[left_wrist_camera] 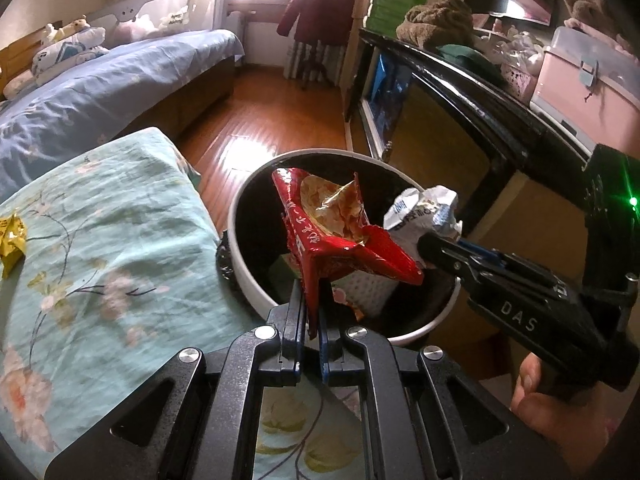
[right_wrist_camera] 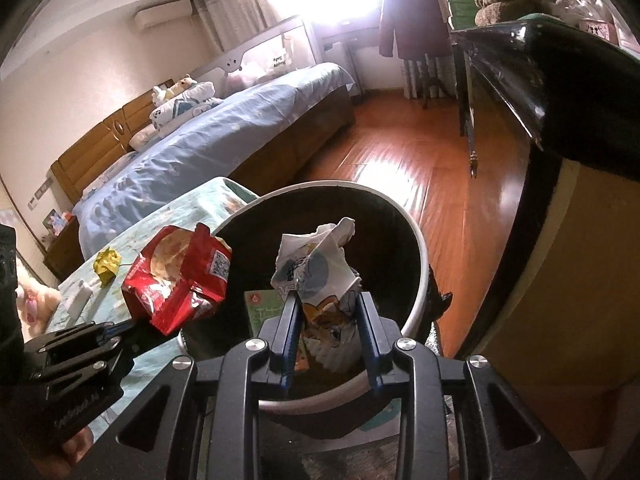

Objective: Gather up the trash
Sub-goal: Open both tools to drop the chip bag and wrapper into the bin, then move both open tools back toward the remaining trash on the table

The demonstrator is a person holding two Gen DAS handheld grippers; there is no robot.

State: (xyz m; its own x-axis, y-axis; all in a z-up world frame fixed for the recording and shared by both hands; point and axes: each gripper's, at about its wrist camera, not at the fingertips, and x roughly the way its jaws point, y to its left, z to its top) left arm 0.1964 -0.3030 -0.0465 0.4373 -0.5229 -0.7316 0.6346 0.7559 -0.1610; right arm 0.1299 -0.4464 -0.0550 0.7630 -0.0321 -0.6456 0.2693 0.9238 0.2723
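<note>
Snack wrapper (left_wrist_camera: 340, 232): red, white lettering, pale chip print. Crumpled wrapper (right_wrist_camera: 316, 276): white with blue and orange cartoon print. Bin (left_wrist_camera: 248, 280): white outside, black inside. Tablecloth (left_wrist_camera: 100, 240): mint green, peach floral pattern. Scrap (right_wrist_camera: 106, 264): yellow. Bedspread (right_wrist_camera: 200, 140): blue. Floor (right_wrist_camera: 420, 168): reddish-brown wood.

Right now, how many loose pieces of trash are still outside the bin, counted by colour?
Red: 1, the red snack bag pinched in the left gripper.
White: 1, the white crumpled wrapper between the right gripper fingers.
Yellow: 1, the yellow wrapper lying on the floral cloth.
Total: 3
</note>
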